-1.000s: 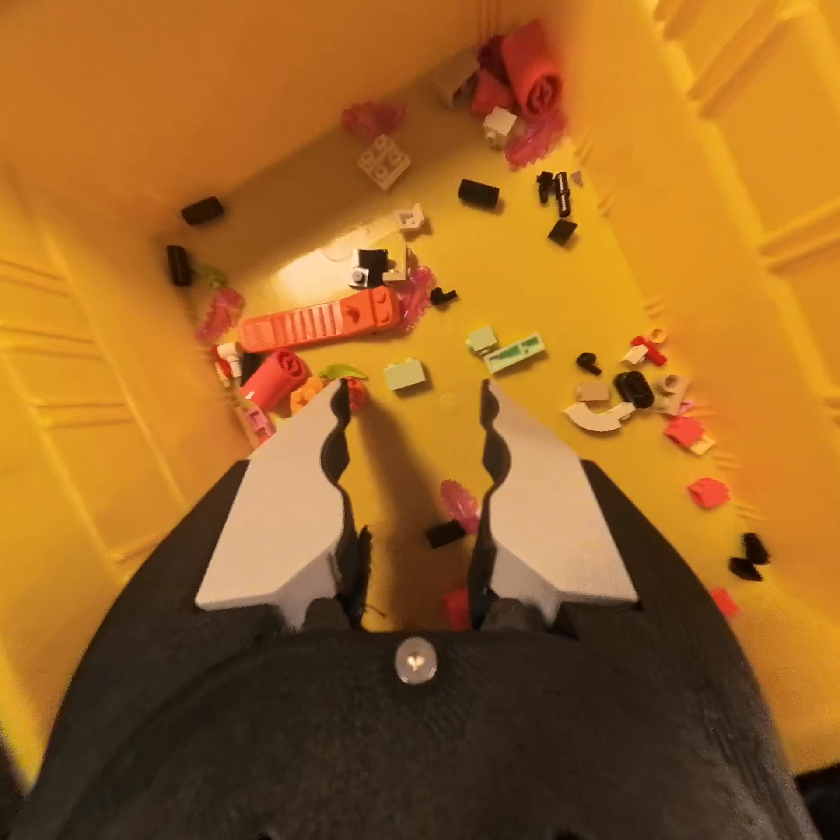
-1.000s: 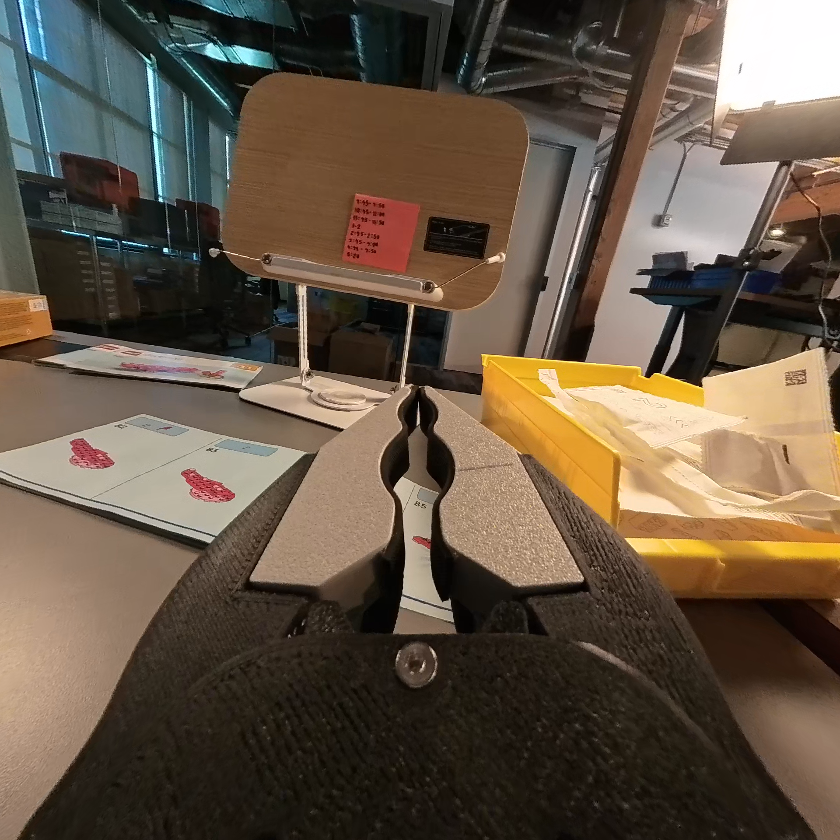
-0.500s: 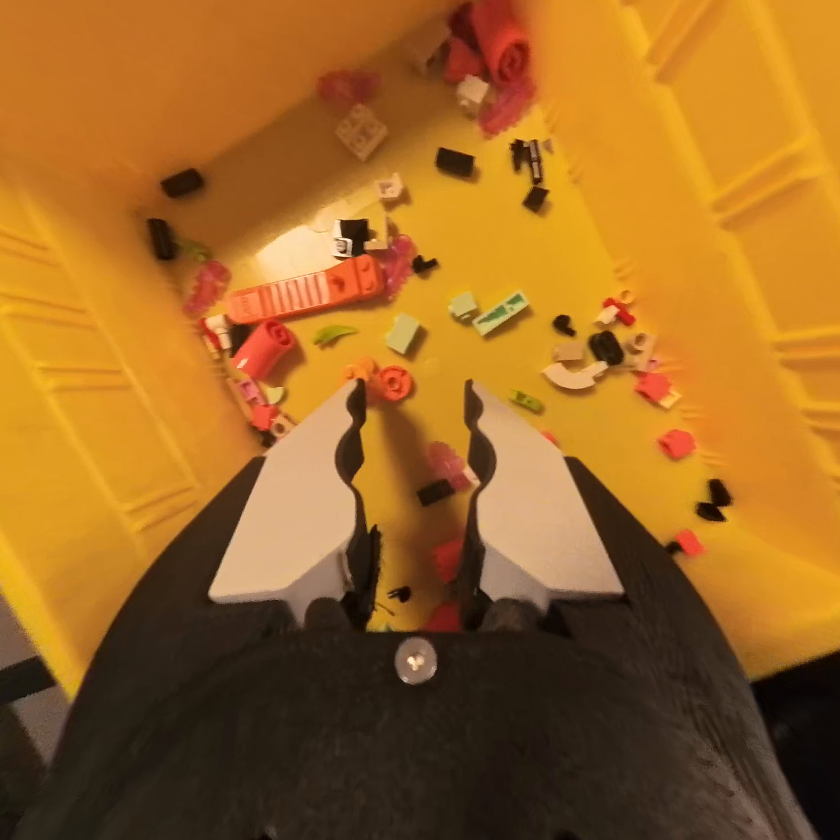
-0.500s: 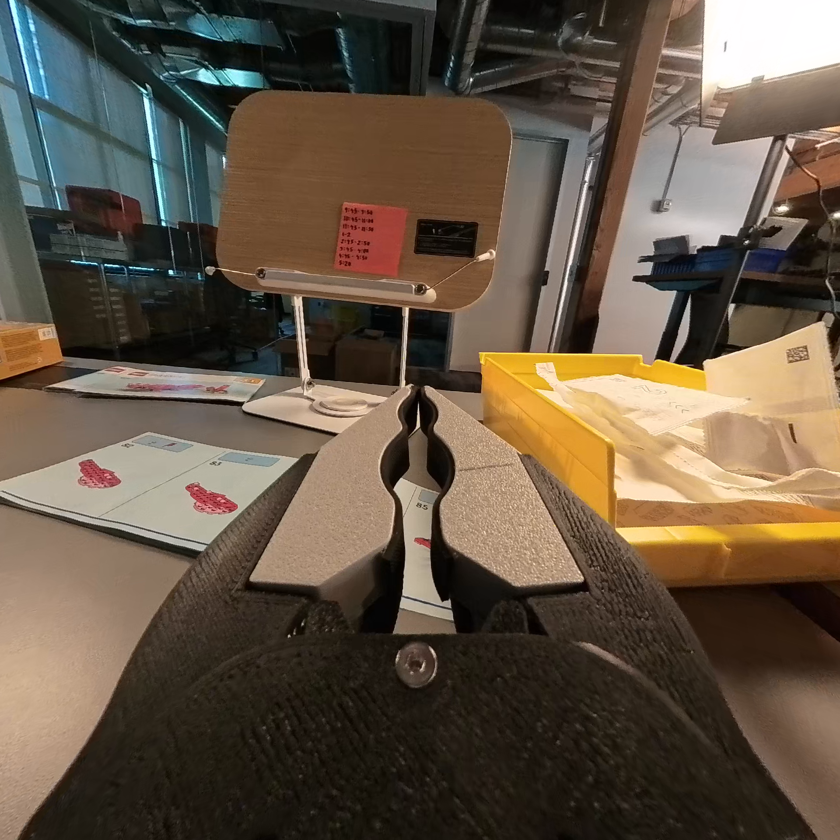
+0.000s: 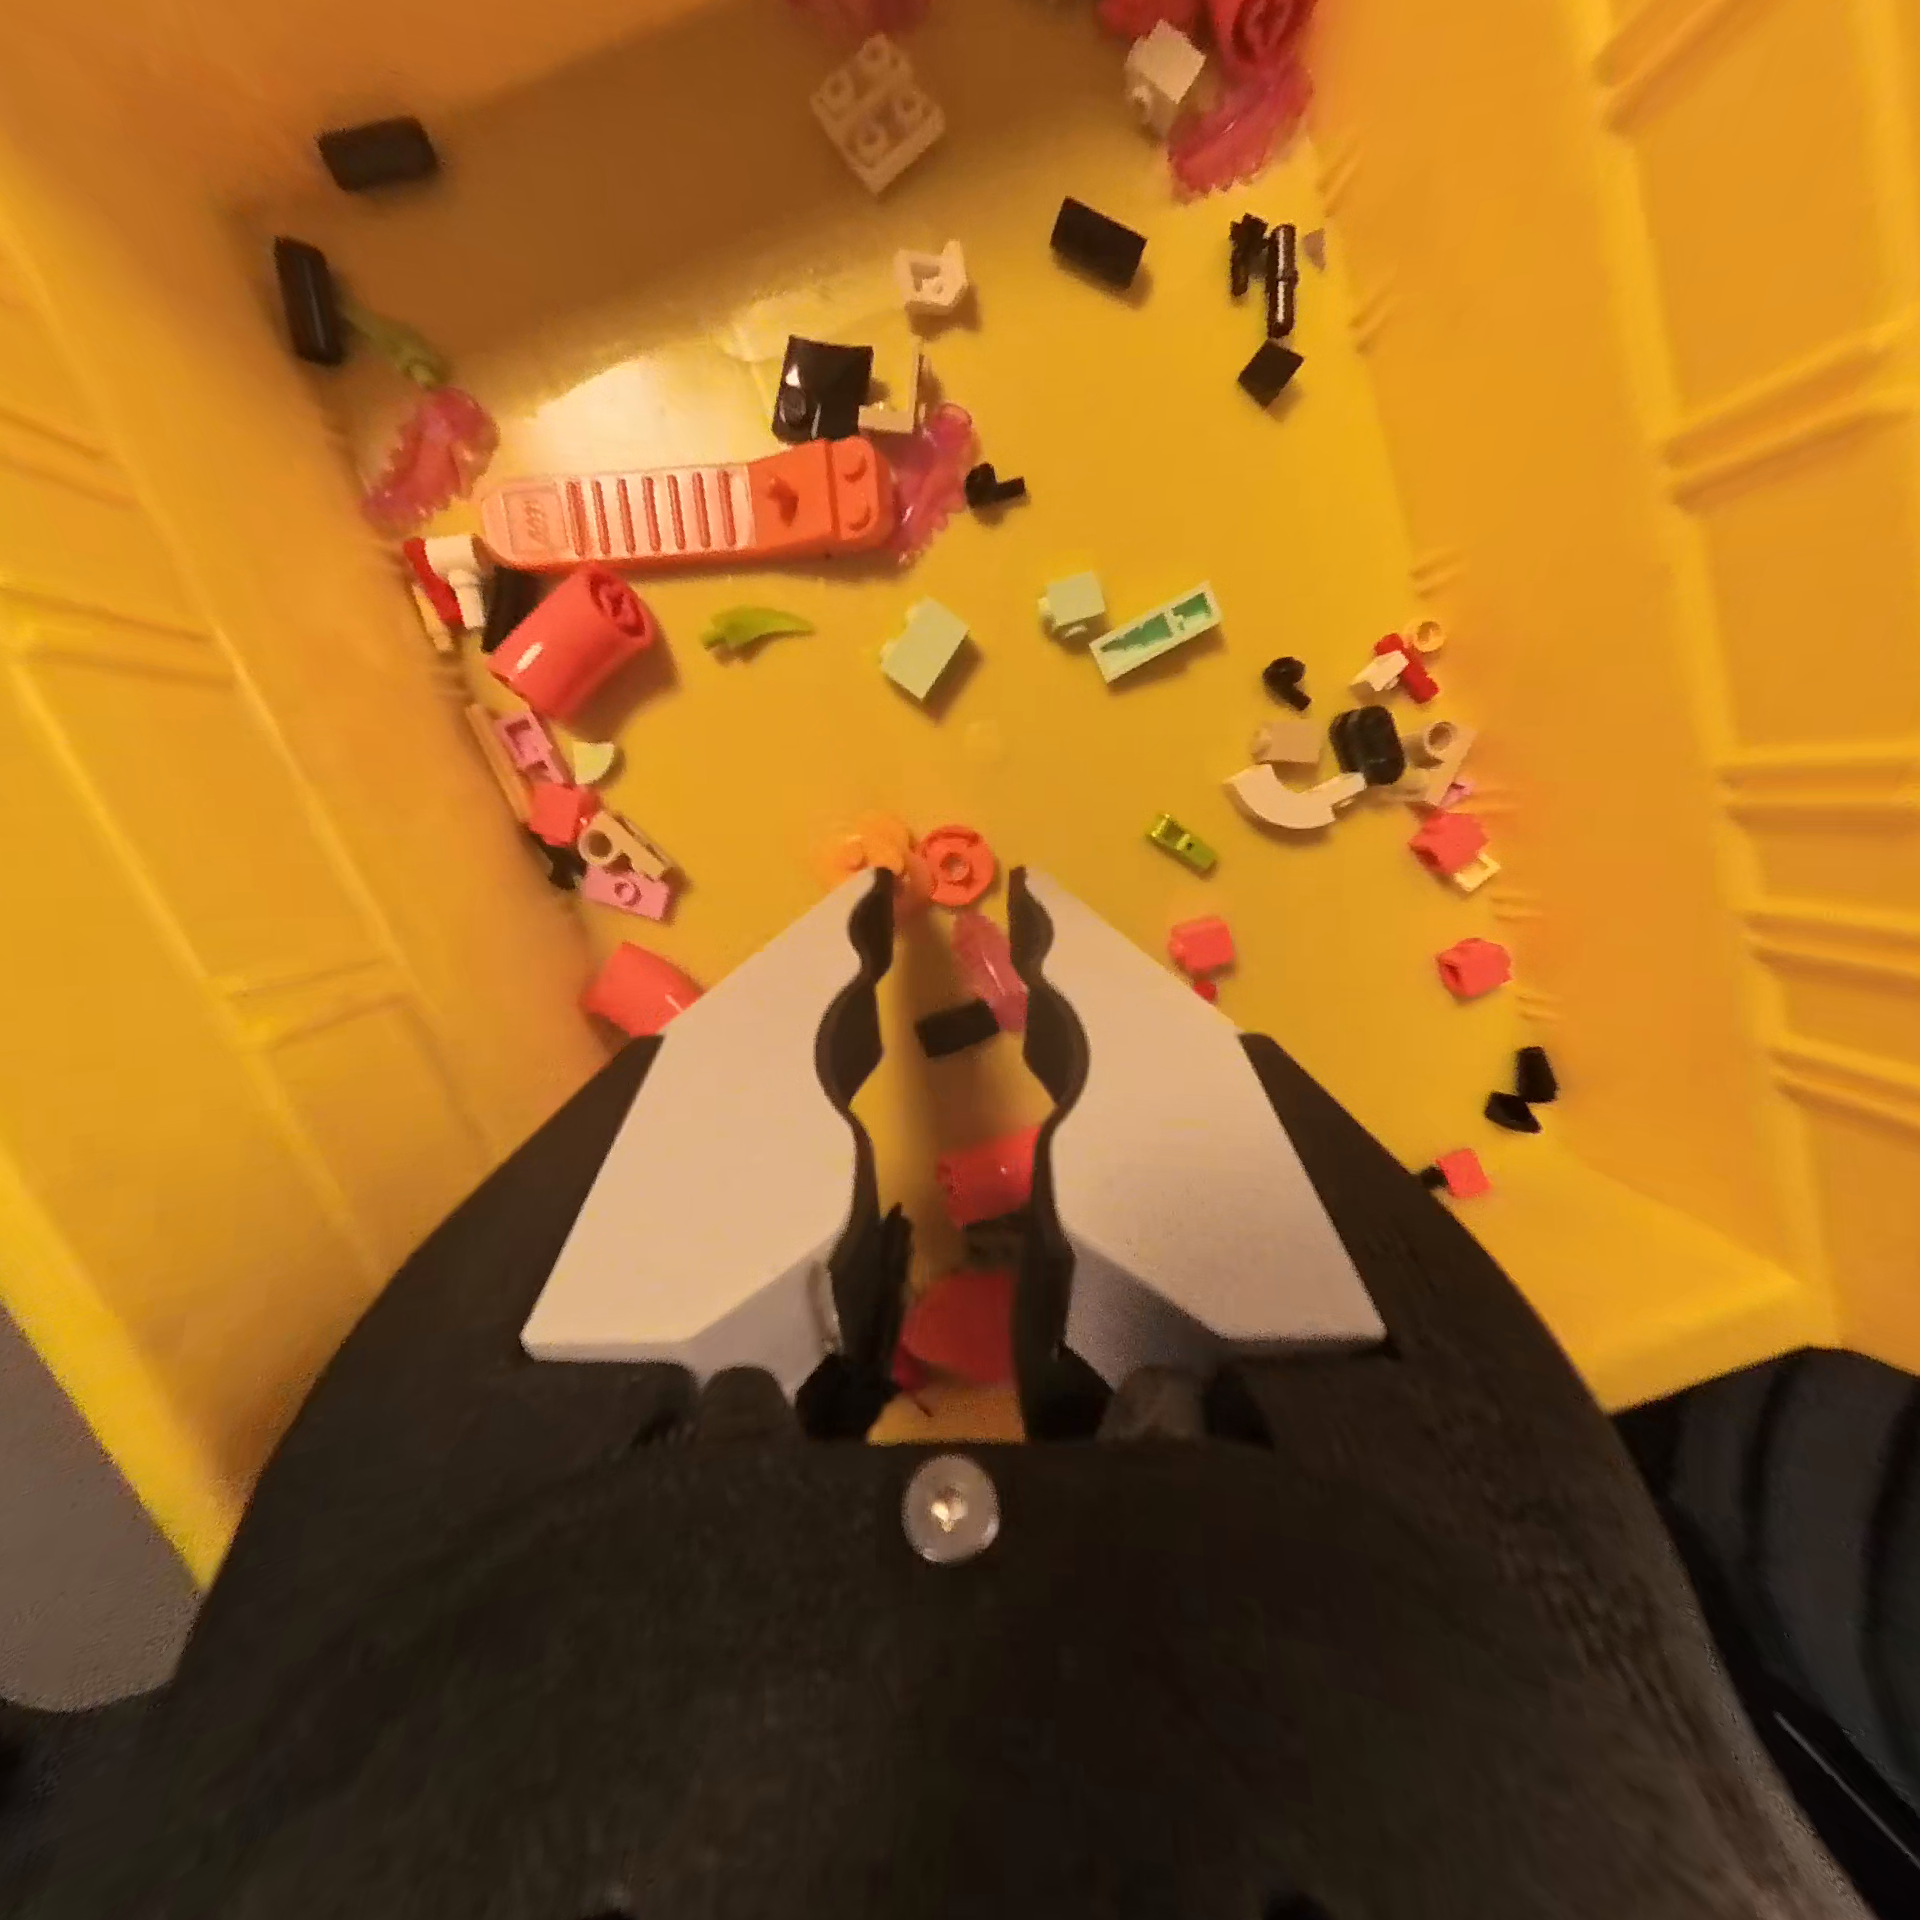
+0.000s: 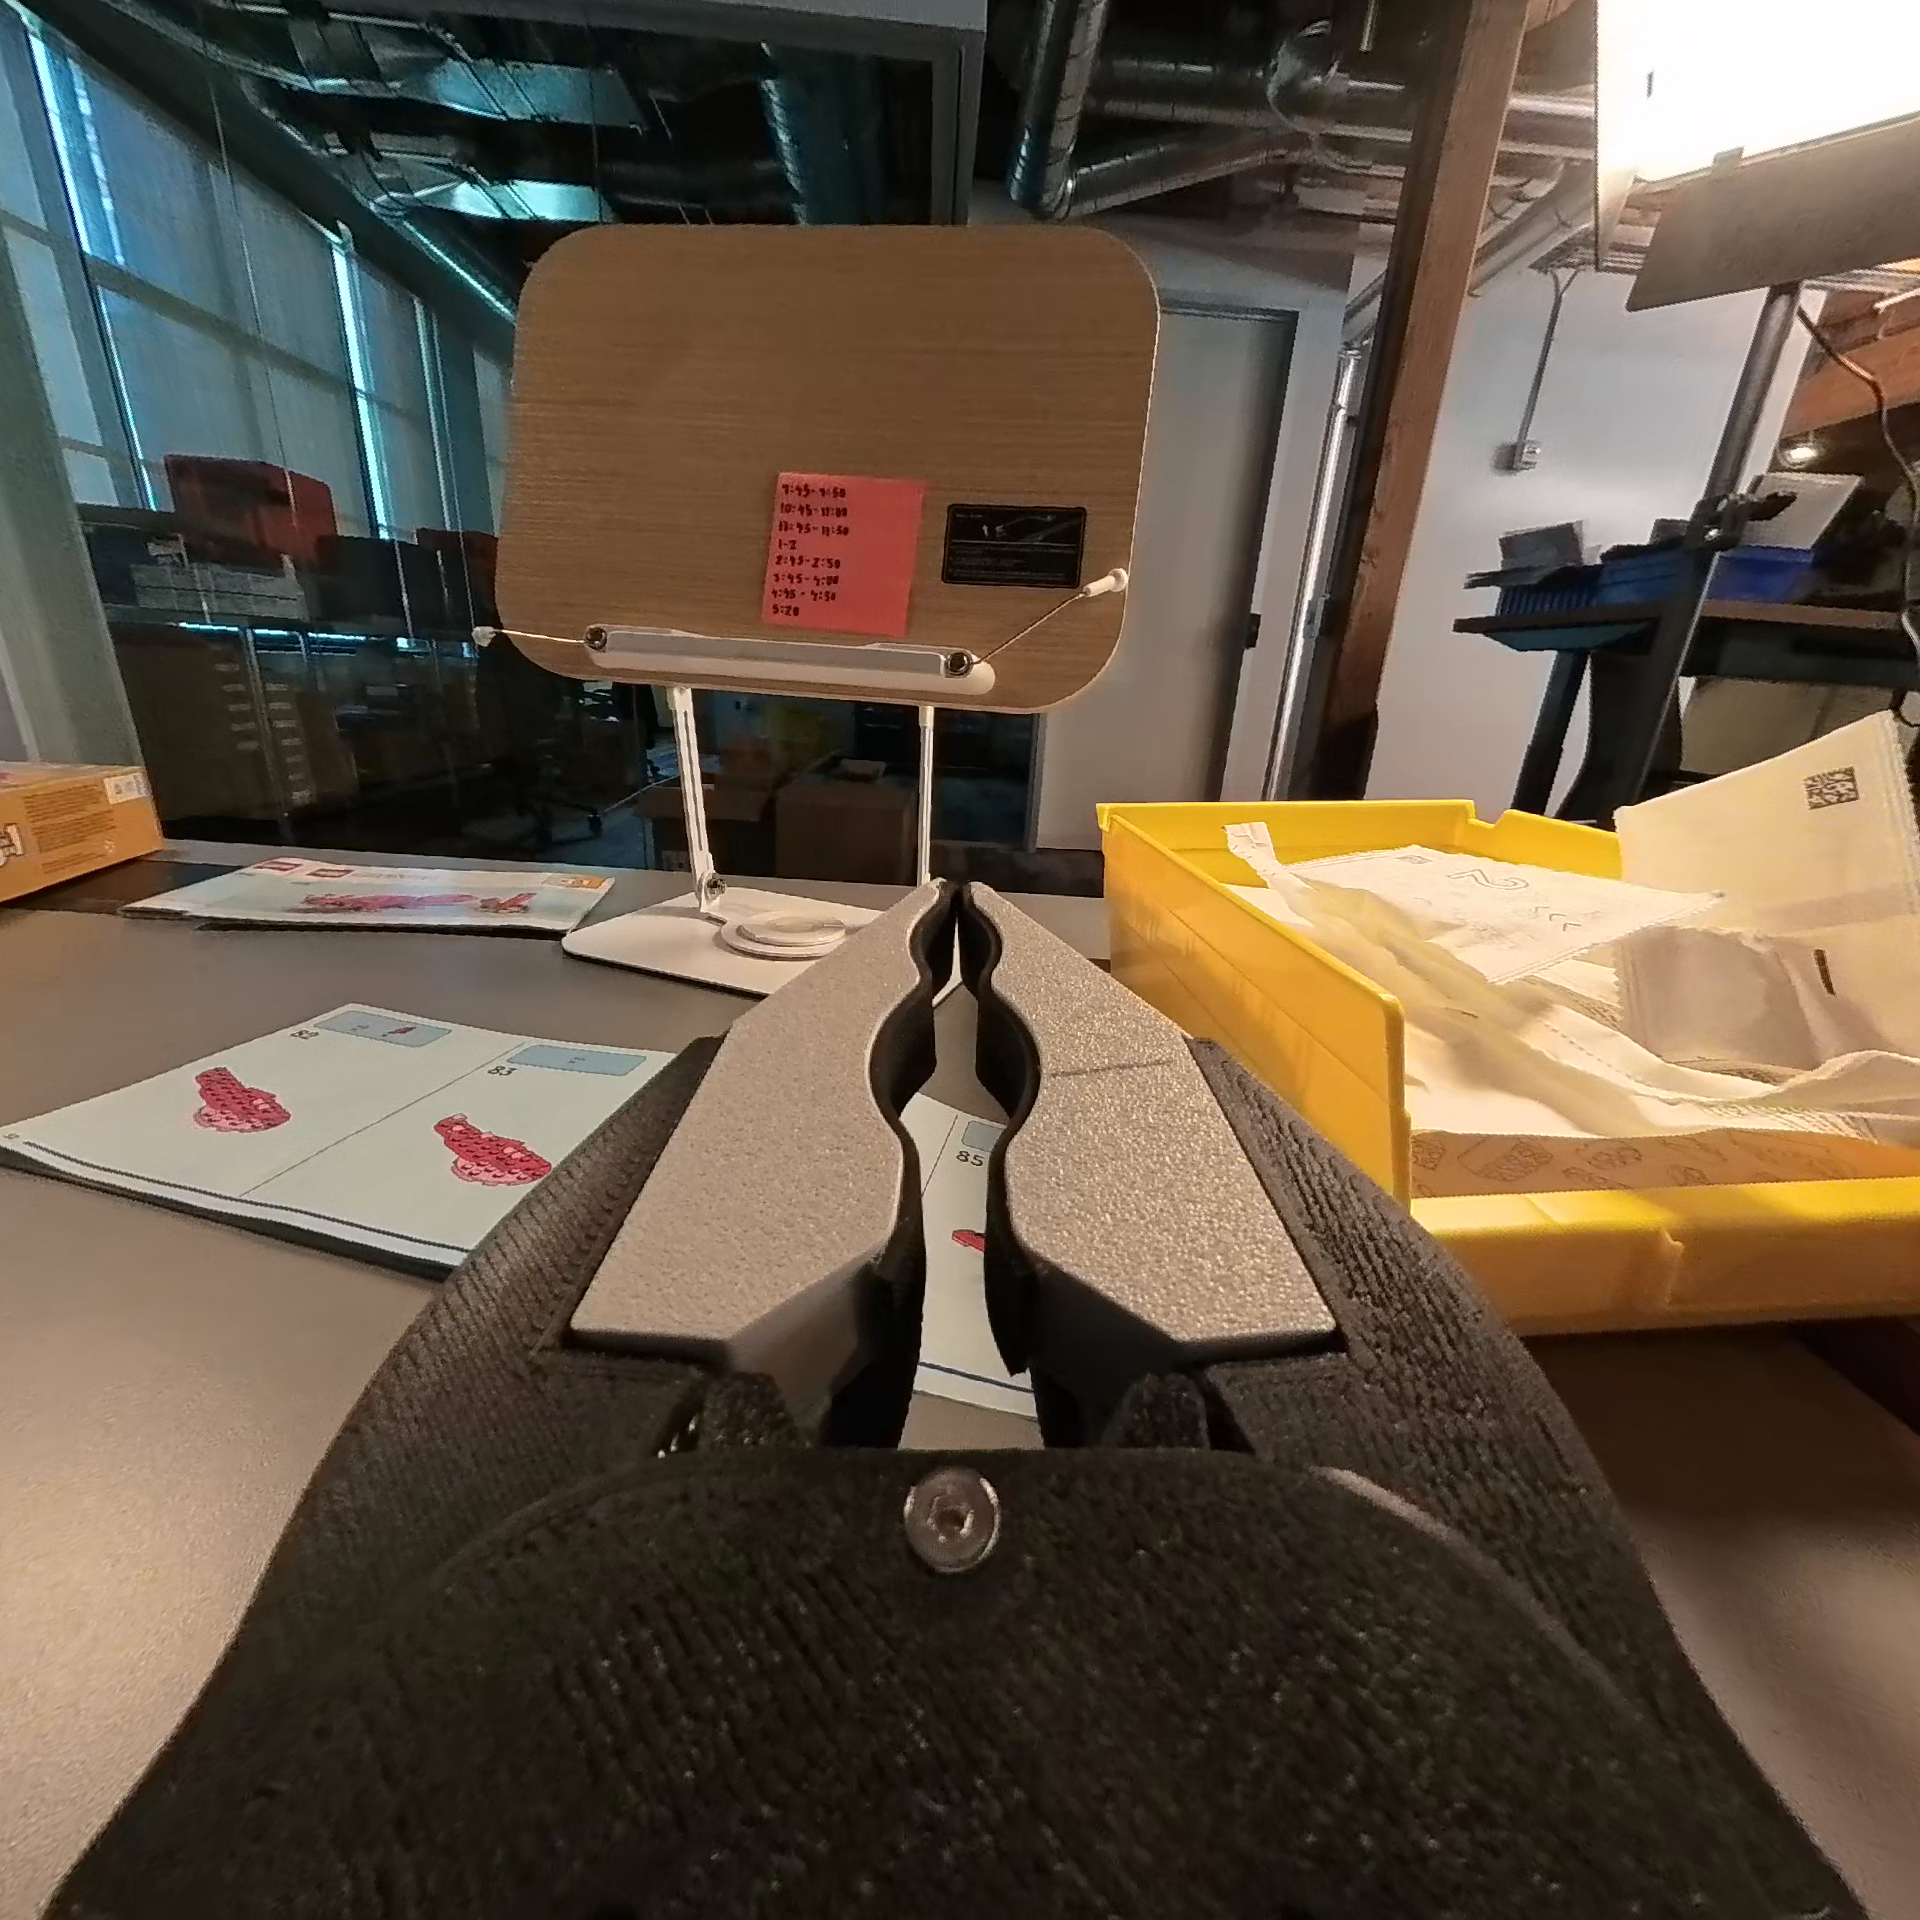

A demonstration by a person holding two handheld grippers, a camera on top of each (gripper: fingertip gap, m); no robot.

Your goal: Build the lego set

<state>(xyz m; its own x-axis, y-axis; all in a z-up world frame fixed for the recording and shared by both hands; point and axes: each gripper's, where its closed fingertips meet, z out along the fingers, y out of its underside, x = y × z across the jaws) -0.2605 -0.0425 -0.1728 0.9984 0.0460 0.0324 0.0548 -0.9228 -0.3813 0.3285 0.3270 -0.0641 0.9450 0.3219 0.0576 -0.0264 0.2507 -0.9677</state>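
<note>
Left gripper (image 5: pixel 943 883) hangs open inside the yellow bin (image 5: pixel 1714 623), tips just short of a round coral stud (image 5: pixel 954 862), nothing gripped. Right gripper (image 6: pixel 958 894) sits closed and empty over the table (image 6: pixel 208 1403), near a booklet (image 6: pixel 343 1122).

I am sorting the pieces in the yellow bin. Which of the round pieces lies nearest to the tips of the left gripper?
The coral round plate, lying flat just beyond the left gripper. The coral cylinder lies much farther away, on its side near the bin's left wall.

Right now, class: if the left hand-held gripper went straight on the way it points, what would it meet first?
Probably the coral round plate just beyond the left hand-held gripper, on the yellow bin floor; depth is uncertain.
</note>
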